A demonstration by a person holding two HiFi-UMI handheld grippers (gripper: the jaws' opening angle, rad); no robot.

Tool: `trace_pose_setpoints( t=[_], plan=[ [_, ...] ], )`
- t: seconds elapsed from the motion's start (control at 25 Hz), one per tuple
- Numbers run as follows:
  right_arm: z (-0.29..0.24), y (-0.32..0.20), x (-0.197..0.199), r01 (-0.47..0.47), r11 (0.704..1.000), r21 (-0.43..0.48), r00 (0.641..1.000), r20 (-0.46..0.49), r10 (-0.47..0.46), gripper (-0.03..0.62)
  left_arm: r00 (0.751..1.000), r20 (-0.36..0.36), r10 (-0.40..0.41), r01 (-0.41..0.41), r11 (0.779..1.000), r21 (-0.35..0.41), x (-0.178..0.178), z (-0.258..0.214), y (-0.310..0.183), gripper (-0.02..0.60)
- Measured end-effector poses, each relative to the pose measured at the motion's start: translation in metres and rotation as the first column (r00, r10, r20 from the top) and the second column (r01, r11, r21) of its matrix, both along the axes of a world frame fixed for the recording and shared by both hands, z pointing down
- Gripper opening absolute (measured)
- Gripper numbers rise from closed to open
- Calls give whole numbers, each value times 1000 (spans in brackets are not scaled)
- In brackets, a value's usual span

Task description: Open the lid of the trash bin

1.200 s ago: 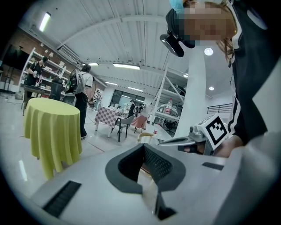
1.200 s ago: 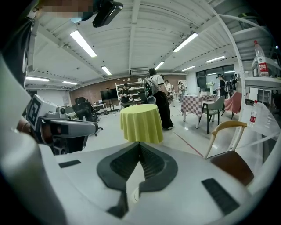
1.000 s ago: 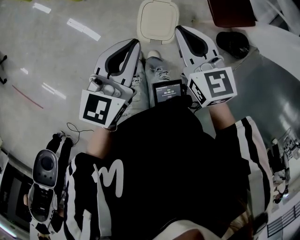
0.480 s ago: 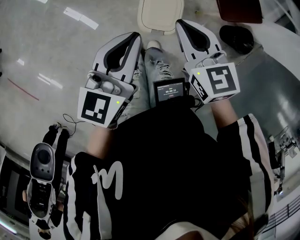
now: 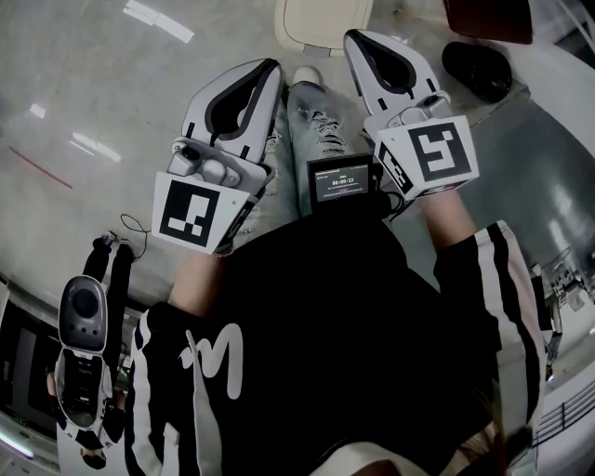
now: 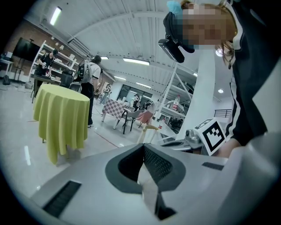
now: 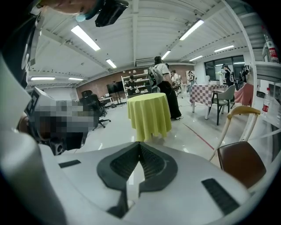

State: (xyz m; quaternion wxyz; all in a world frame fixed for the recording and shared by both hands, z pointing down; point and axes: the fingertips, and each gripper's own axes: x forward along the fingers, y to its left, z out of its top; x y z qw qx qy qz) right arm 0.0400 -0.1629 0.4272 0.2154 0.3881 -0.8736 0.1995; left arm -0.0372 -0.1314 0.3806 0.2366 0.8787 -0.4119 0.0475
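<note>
Nearby, the trash bin (image 5: 321, 23) stands on glossy grey floor (image 5: 93, 84).

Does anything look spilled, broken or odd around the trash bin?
Nothing stands out. The trash bin stands shut, with no spill on the floor near it. The left gripper and right gripper are shut, empty.

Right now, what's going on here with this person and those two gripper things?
A person is standing over a cream trash bin on the floor by their feet, with a handheld gripper in each hand. The left gripper and right gripper are both held at waist height, with their jaws closed on nothing. Neither touches the bin, and its lid looks down, so opening it has not begun.
</note>
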Motion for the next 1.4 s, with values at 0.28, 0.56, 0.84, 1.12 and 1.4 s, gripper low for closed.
trace_pose_setpoints(
  t=[0.28, 0.56, 0.84, 1.12, 1.4],
  plan=[
    [23, 7, -4, 25, 1000, -15, 1000, 5, -25, 3, 1000, 0, -8, 8, 1000, -1, 2, 15, 5, 8],
    [39, 10, -10, 56, 998, -33, 998, 3, -56, 3, 1000, -3, -2, 2, 1000, -29, 6, 29, 13, 8],
    [60, 19, -18, 87, 994, -61, 996, 1, -87, 3, 1000, -11, -5, 5, 999, -45, 8, 41, 20, 8],
    [80, 29, -29, 131, 986, -100, 991, 6, -131, 3, 1000, -9, 5, -5, 998, -61, 12, 49, 23, 8],
    [108, 37, -32, 163, 976, -143, 986, -19, -167, 3, 1000, -3, 11, -11, 997, -73, 15, 52, 26, 8]
  ],
)
